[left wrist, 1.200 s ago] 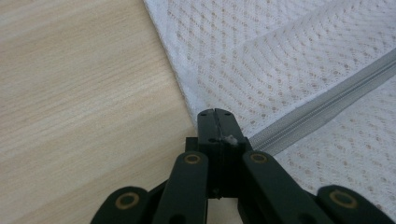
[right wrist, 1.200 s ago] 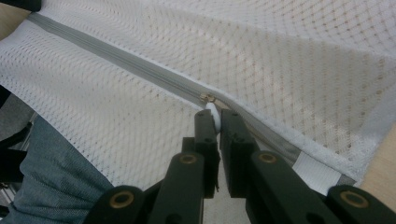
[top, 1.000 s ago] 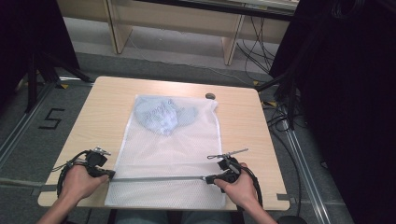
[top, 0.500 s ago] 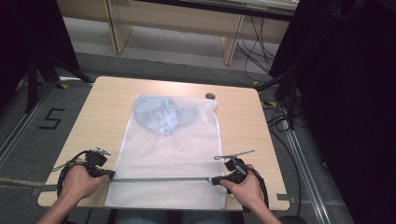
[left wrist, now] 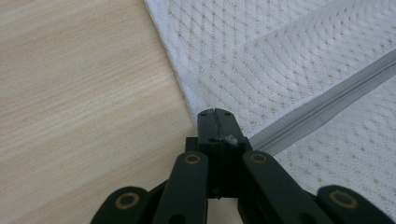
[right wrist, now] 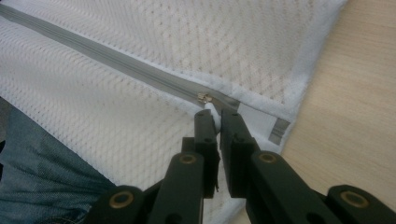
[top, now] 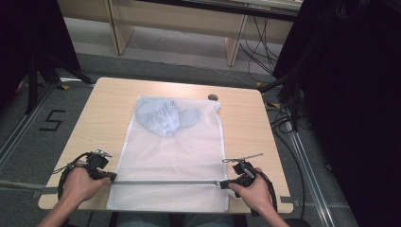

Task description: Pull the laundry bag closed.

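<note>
Wooden desk [top: 106,118] carries a white mesh laundry bag [top: 175,156] laid flat, its near edge hanging a bit over the desk front toward the person's lap. Bluish garment [top: 163,116] sits inside the bag at the far end, well apart from the zipper. Grey zipper [top: 165,182] runs across the bag near the front edge, from left side to right side; in the high view it reads as one closed line along nearly its whole length. Left hand-held gripper [left wrist: 215,116] is clenched on the bag's left edge right at the zipper's start, a scrap of white fabric peeking out between the jaws, anchoring that corner. Right hand-held gripper [right wrist: 214,116] is pinched on the small white pull tab hanging from the metal slider [right wrist: 203,98]; jaws nearly together with the tab between them. The slider sits near the right end, just short of the grey end tab [right wrist: 278,130] at the bag's seam. Judgement: garment loaded, zip essentially done, only the last short stretch to the end stop left, then both grips let go. Whether teeth under the slider are fully meshed cannot be told from here. Small dark disc [top: 213,97] lies on the desk beyond the bag, uninvolved.
</note>
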`<state>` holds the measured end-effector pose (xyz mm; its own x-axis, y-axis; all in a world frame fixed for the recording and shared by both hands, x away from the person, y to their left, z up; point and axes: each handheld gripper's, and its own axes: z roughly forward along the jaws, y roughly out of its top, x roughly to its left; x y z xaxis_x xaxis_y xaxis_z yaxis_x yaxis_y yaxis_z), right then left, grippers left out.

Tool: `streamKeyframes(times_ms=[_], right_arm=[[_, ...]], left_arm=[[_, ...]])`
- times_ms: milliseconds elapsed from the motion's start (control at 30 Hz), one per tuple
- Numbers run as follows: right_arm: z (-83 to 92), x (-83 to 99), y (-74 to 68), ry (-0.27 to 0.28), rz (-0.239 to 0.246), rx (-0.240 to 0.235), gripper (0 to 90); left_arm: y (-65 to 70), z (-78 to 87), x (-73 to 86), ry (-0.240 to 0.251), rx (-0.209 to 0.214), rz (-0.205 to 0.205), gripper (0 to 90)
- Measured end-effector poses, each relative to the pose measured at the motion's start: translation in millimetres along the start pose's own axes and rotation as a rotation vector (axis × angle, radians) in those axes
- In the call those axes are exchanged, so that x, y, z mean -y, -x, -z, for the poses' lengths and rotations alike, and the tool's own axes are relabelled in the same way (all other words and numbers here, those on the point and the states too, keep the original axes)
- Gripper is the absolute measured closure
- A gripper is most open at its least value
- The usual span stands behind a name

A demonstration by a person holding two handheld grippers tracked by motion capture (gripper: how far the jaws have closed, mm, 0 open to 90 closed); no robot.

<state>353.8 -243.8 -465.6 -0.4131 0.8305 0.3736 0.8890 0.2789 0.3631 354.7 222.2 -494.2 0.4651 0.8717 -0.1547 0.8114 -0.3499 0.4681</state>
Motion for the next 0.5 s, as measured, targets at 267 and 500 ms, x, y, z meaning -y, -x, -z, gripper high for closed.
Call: streamKeyframes(times_ms=[267,500], right_arm=[[0.9,3.1,8.8,-0.001,0.005,0.013,86.6],[3.5,5.2,18.1,0.002,0.011,0.010,86.5]], left_arm=[[0.3,-0.2,0.1,0.003,0.001,0.006,90.0],[-0.1,-0.1,-0.1,0.001,0.000,0.000,90.0]])
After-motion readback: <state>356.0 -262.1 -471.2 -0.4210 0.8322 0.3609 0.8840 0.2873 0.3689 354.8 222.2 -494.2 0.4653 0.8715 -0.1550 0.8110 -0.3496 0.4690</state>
